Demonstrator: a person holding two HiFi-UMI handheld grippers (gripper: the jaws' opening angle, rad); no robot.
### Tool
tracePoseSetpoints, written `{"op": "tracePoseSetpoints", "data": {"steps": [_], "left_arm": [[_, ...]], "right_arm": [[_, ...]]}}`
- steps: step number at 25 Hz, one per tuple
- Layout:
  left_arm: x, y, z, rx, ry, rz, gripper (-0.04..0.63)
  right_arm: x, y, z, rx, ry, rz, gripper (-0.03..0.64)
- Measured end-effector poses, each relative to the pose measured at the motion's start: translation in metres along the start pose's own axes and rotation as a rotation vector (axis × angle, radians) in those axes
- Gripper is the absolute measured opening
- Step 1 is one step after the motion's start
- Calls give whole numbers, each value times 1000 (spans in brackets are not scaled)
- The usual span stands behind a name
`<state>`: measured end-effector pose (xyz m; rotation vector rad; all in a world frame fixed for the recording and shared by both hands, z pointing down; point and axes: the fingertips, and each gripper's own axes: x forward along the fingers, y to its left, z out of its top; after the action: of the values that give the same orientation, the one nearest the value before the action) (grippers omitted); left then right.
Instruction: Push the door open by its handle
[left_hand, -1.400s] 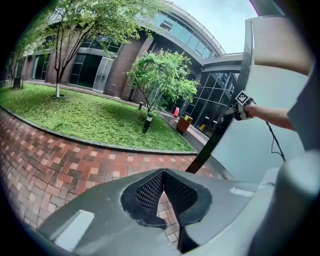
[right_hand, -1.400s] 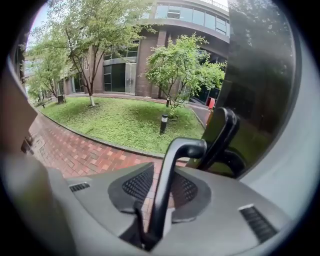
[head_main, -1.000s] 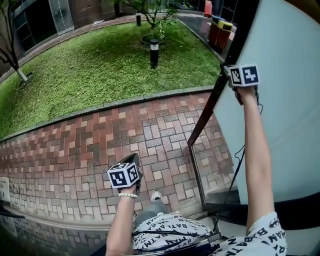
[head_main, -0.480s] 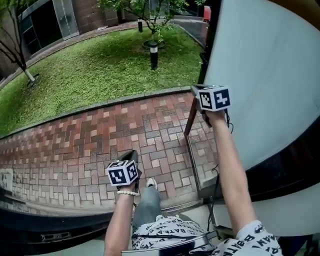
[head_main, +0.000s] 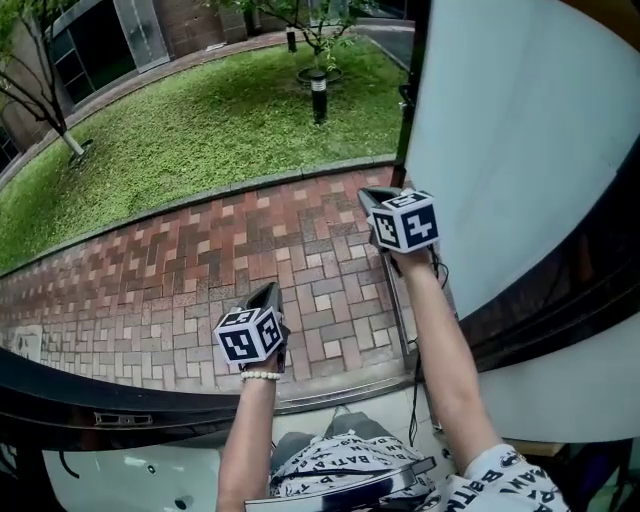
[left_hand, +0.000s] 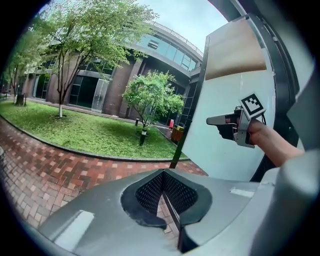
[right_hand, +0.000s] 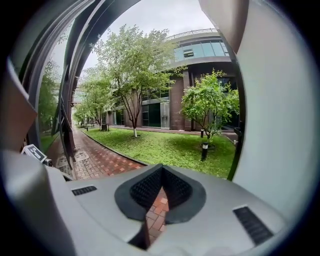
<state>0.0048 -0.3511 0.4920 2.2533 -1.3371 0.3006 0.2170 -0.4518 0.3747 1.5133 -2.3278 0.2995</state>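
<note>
Door (head_main: 500, 130): tall, pale white panel with a dark frame edge (head_main: 408, 100) along its free side. It stands swung open over the brick paving (head_main: 200, 270) and fills the right of the head view. In the left gripper view the upper section is tan and the lower white.

Black lettering is printed repeatedly on the person's white garment (head_main: 340, 465) at the bottom edge of the head view. Fragments reading "BAT" are made out; the full wording cannot be confirmed.
</note>
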Motion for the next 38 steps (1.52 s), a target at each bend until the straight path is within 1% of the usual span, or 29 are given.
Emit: {"op": "tracePoseSetpoints", "data": {"steps": [5,8,11,17,22,26,30,33,35,38], "left_arm": [[-24,-11,-17,-12,-3,-28,-14],[-45,-14,-32,-9,-6,-33,-14],[-74,-13,-48,-12,-12,-31,-14],[-147,-25,-93,-18,-16,-61,-14],[-210,-39,-118,5,-20,-64,-14],[-251,-44,-125,7,-47,-62,-14],[-283,-58,-136,23,-69,-59,-14],[-304,-73,-153,26,-79,-50,-15],[-321,-81,-165,43,-87,-40,-15],[-347,-95,-189,59,-100,-38,-14]], "right_arm": [[-16,33,-18,-14,25,-8,-2],[-30,57,-44,-7,55,-18,-2],[-50,91,-72,5,83,-29,-2],[-111,170,-122,32,101,-32,-2],[-172,228,-150,83,81,-38,-2],[-215,253,-158,85,52,-38,-2],[-261,265,-169,89,11,-58,-2],[-289,277,-188,92,-2,-50,-2],[-309,290,-203,89,-6,-48,-2],[-342,310,-233,92,-13,-37,-2]]}}
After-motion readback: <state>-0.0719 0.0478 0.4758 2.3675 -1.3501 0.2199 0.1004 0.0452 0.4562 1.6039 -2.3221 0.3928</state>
